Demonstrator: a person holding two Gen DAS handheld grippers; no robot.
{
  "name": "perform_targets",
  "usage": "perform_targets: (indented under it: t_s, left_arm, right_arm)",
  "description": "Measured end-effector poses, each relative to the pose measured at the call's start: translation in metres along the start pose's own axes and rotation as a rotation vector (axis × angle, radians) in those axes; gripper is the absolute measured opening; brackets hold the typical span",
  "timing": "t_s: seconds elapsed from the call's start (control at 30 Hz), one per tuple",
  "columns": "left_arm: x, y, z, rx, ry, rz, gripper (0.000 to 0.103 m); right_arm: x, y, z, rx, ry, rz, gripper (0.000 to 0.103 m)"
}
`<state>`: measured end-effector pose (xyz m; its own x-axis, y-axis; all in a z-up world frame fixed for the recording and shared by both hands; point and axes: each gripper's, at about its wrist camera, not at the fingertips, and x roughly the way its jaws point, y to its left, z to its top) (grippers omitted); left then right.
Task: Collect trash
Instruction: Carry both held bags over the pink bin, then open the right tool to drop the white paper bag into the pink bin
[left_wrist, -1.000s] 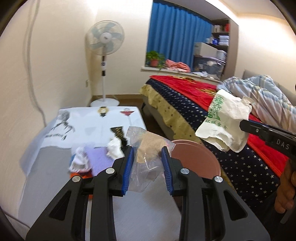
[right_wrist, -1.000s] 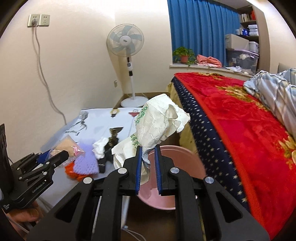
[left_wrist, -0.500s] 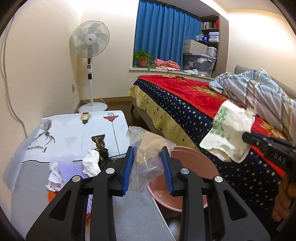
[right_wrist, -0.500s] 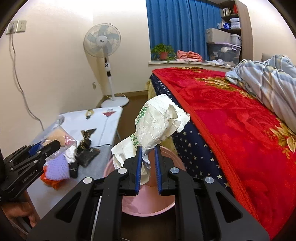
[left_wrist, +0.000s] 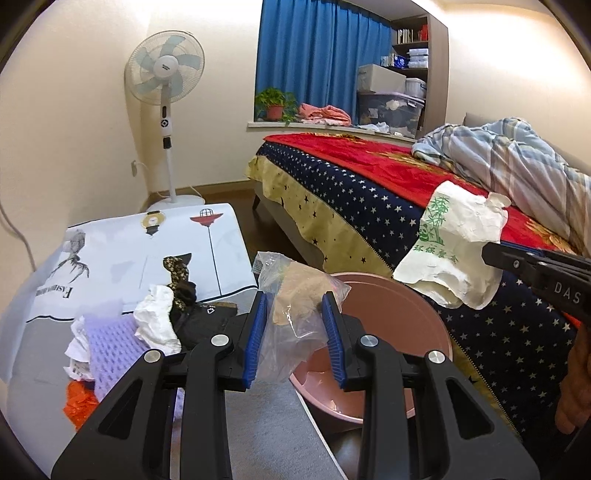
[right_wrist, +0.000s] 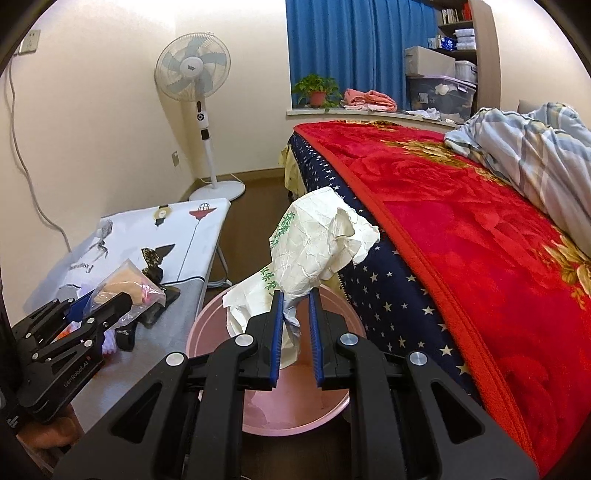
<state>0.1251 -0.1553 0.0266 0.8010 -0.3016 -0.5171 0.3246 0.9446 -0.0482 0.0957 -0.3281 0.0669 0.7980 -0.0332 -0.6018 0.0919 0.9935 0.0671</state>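
- Between the surface (left_wrist: 236, 424) and the bed (left_wrist: 369, 192), a pink basin (left_wrist: 417, 314) sits on the floor, seen from above in both wrist views.
- Left tool (left_wrist: 295, 328): clenched on a clear bag (left_wrist: 291, 325) with a tan item inside; the blue pads press the bag from both sides. The bag hangs at the basin's near-left rim, just off the edge of the surface.
- Right tool (right_wrist: 295, 325): clenched on a crumpled white bag (right_wrist: 314, 254) with green print; the narrow gap between the pads is filled by the bag's twisted neck. The bag's lower end hangs over the basin's interior.
- In the left wrist view the right tool enters from the right edge, with the white bag held above the basin's far-right side, in front of the bed's starred valance.
- In the right wrist view the left tool and its clear bag appear at lower left, over the edge of the surface.
- On the surface: white crumpled paper (left_wrist: 155, 325), a purple mesh piece (left_wrist: 110, 343), an orange scrap (left_wrist: 79, 402) and a dark item (left_wrist: 192, 317), grouped near the left tool.
- Basin contents: cannot tell beyond a bare pink bottom.
- A fan (left_wrist: 166, 74) stands by the far wall.
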Motion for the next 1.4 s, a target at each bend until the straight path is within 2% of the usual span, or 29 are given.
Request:
perform_targets:
  t_s: [0.6, 1.03, 1.17, 1.23, 1.27, 1.4]
  left_arm:
    - [0.033, -0.01, -0.002, -0.024, 0.042, -0.057, 0.031]
    - [0.05, -0.018, -0.002, -0.026, 0.063, -0.073, 0.031]
    - [0.054, -0.022, -0.003, -0.029, 0.078, -0.098, 0.033]
    - [0.057, -0.021, -0.004, -0.031, 0.085, -0.09, 0.052]
    - [0.057, -0.02, -0.005, -0.033, 0.081, -0.081, 0.054]
    - [0.055, -0.016, -0.006, -0.041, 0.081, -0.08, 0.054]
  right_arm:
    - [0.015, 0.006, -0.004, -0.039, 0.026, -0.089, 0.014]
    - [0.02, 0.003, -0.003, -0.031, 0.035, -0.098, 0.015]
    - [0.022, -0.002, -0.003, -0.01, 0.036, -0.116, 0.022]
    - [0.022, -0.004, -0.004, -0.001, 0.034, -0.128, 0.042]
    - [0.022, -0.005, -0.004, 0.001, 0.029, -0.138, 0.046]
    - [0.02, -0.006, -0.004, 0.0, 0.02, -0.143, 0.048]
